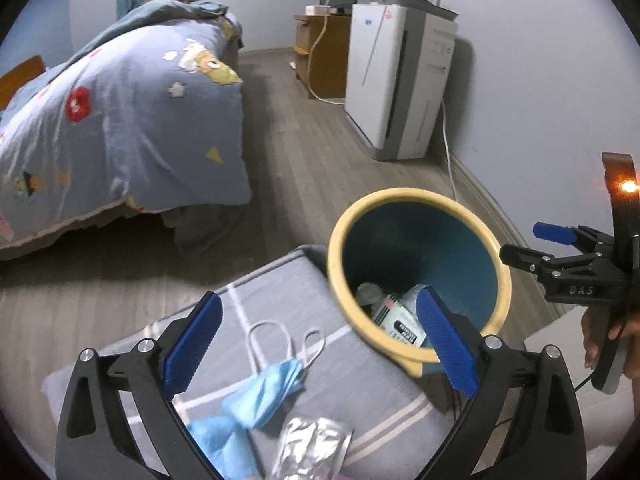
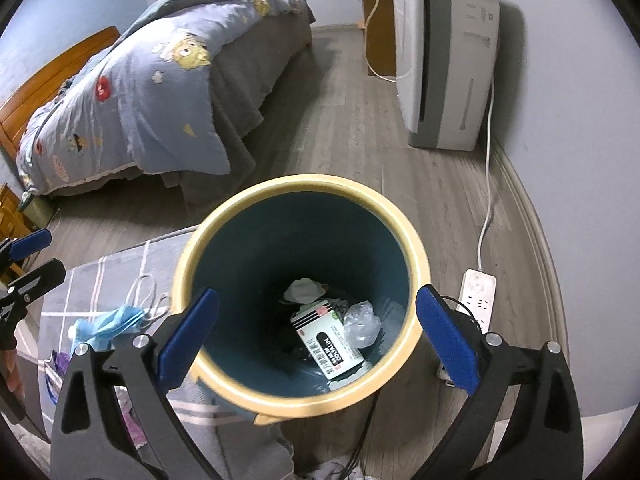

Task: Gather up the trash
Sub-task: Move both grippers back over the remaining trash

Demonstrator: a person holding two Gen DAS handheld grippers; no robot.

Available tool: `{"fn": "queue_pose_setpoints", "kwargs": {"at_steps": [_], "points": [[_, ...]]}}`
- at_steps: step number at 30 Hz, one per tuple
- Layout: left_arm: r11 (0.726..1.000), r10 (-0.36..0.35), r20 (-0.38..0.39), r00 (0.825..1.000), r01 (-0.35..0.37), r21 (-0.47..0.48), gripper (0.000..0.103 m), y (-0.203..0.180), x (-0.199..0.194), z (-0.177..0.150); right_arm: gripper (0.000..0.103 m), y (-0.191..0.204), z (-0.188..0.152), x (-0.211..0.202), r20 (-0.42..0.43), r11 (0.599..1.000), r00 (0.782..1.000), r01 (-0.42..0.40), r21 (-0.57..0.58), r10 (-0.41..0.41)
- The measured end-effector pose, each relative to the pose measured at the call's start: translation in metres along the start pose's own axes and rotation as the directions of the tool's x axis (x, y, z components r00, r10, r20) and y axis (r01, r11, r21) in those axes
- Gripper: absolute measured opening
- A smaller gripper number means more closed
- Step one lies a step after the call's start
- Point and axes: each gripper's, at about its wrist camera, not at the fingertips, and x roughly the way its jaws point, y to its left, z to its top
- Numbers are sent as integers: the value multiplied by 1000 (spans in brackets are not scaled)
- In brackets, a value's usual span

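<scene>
With both the left gripper (image 1: 318, 342) and right gripper (image 2: 316, 340) spread and empty, the blue mask (image 1: 264, 390) left of the bin (image 1: 340, 240) probably wanted pinching at its bunched middle.

Grey cushion with pale stripes (image 1: 360, 392): bears blue face mask (image 1: 264, 392) and crumpled foil wrapper (image 1: 312, 448). Wood-plank floor (image 2: 340, 140): bears yellow-rimmed waste bin (image 2: 420, 264), white power strip (image 2: 478, 296), air purifier (image 2: 444, 52), bed (image 2: 248, 92).
</scene>
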Motion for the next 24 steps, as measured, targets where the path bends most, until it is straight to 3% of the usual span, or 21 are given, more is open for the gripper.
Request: {"fn": "queue_pose_setpoints", "kwargs": {"at_steps": [24], "points": [[988,138,48,989,-134,-74,98,56,-108,-68,97,104,-25,-63,13,982,998,-64,-180,68]]}}
